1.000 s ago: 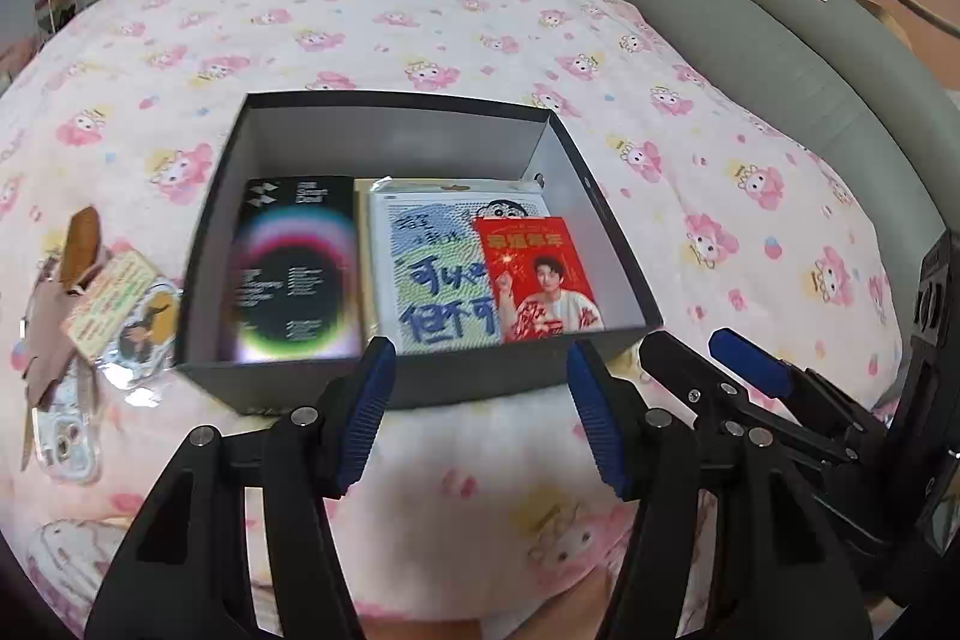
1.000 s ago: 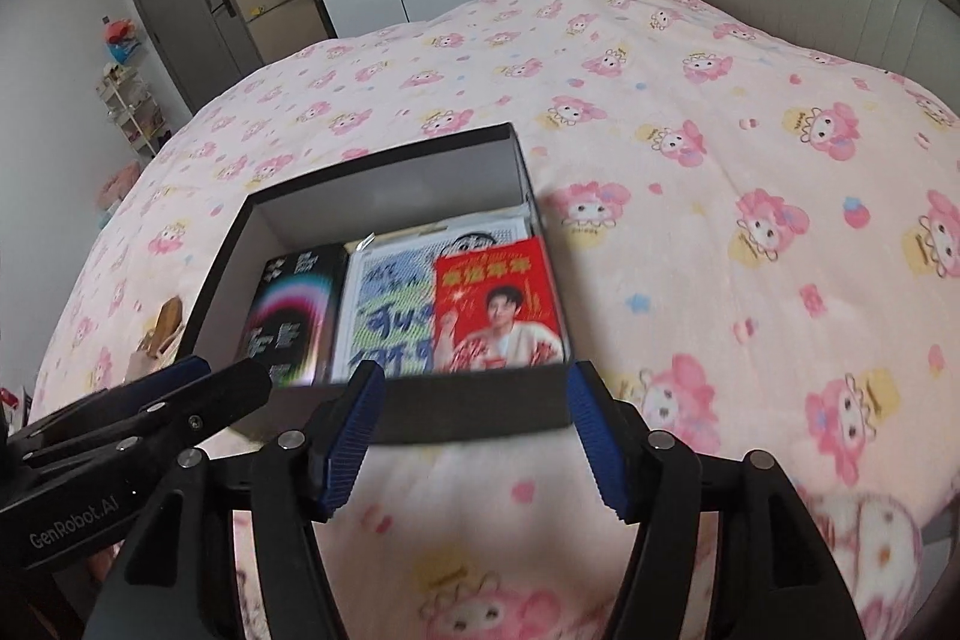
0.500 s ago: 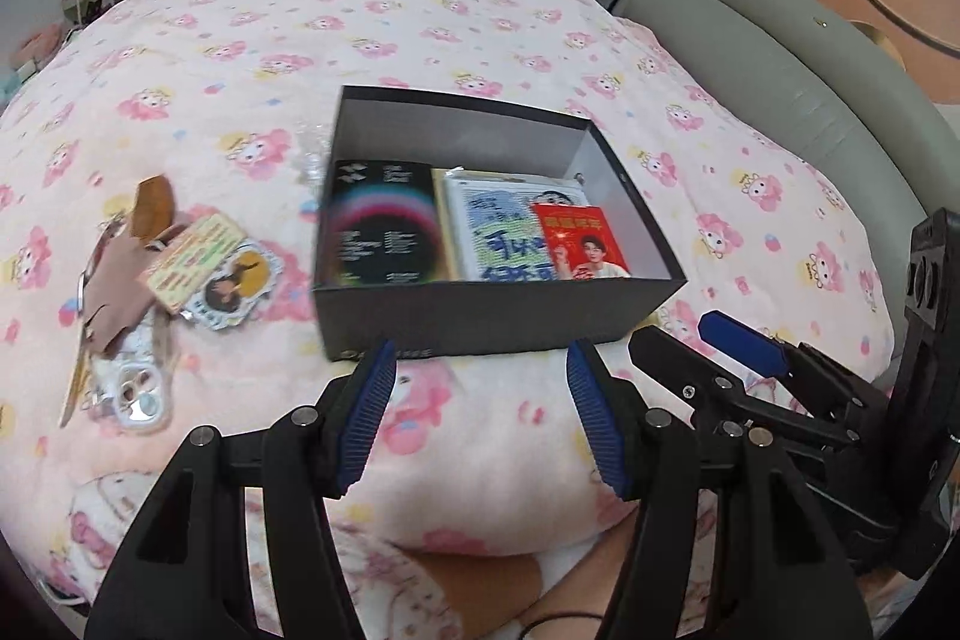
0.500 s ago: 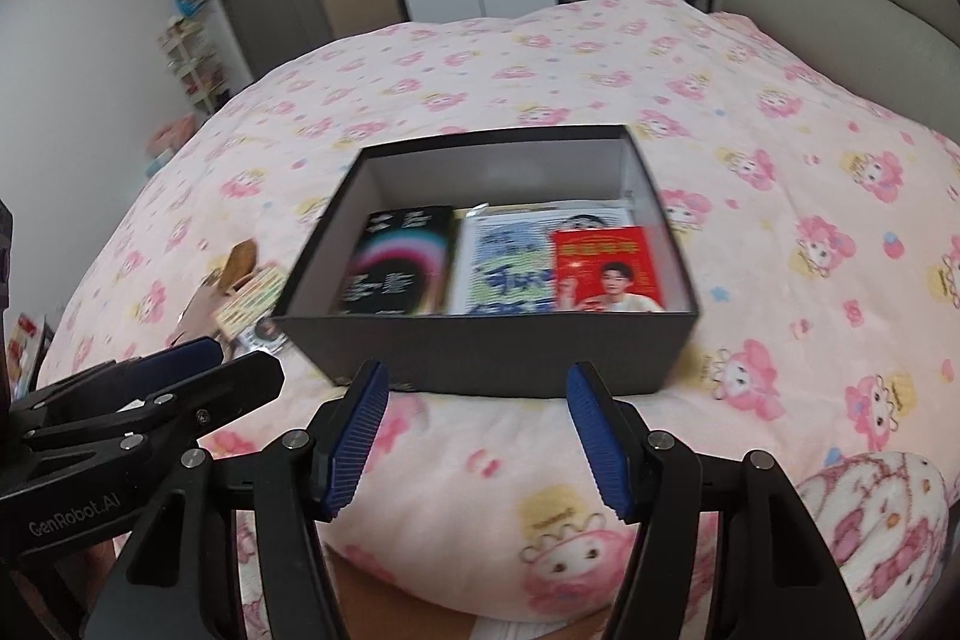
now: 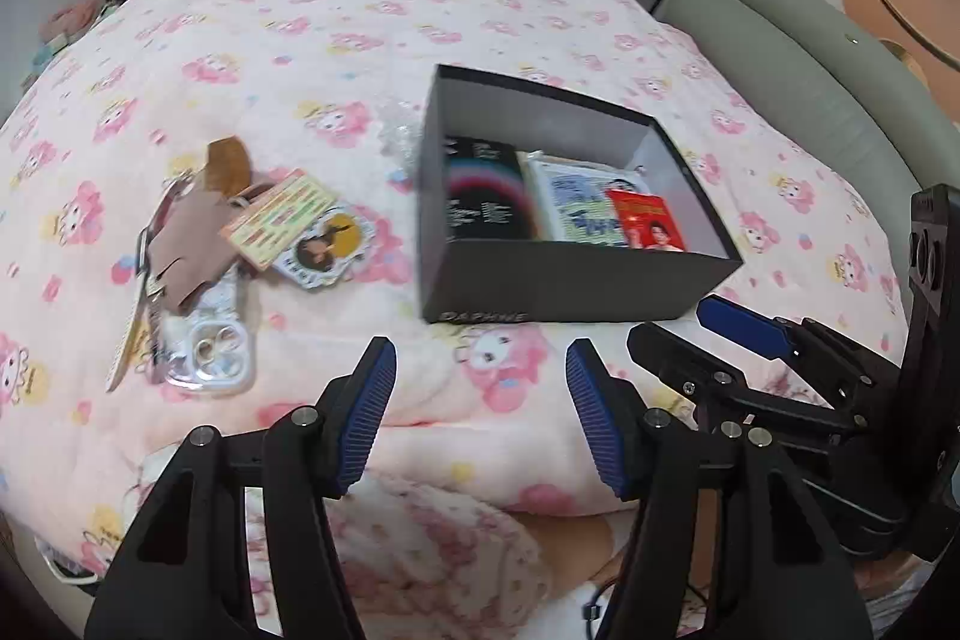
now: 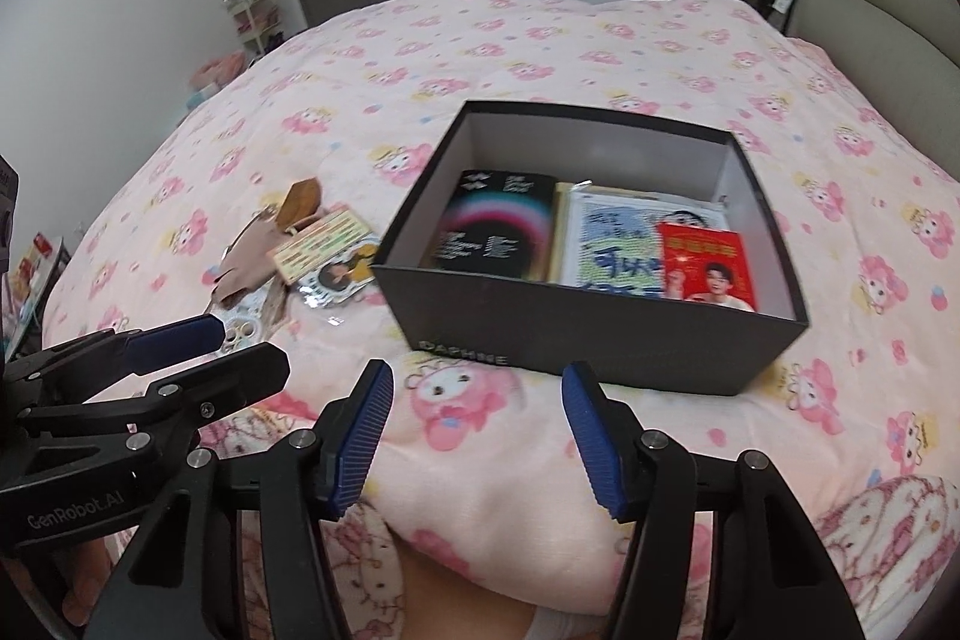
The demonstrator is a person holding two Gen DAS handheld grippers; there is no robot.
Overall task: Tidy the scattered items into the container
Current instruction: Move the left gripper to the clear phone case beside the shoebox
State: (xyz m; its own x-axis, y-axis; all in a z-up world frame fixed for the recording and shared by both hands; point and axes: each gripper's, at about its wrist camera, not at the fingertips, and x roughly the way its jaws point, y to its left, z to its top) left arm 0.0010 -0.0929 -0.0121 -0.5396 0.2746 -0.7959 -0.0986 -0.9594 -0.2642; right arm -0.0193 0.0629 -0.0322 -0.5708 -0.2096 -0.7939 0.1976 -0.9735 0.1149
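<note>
From the left wrist, the left gripper (image 5: pixel 480 400) is seen spread and empty; the scattered items (image 5: pixel 240 244) lie ahead to its left, the box (image 5: pixel 576 280) ahead to its right.

From the right wrist, the right gripper (image 6: pixel 477 418) is held spread, the box (image 6: pixel 594 328) just ahead on the quilt (image 6: pixel 480 40)

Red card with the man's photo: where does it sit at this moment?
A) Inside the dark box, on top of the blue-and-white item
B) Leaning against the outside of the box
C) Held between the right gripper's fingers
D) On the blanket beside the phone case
A: the red card lies inside the dark box, overlapping the blue-and-white item, and both grippers are open and empty.
</note>
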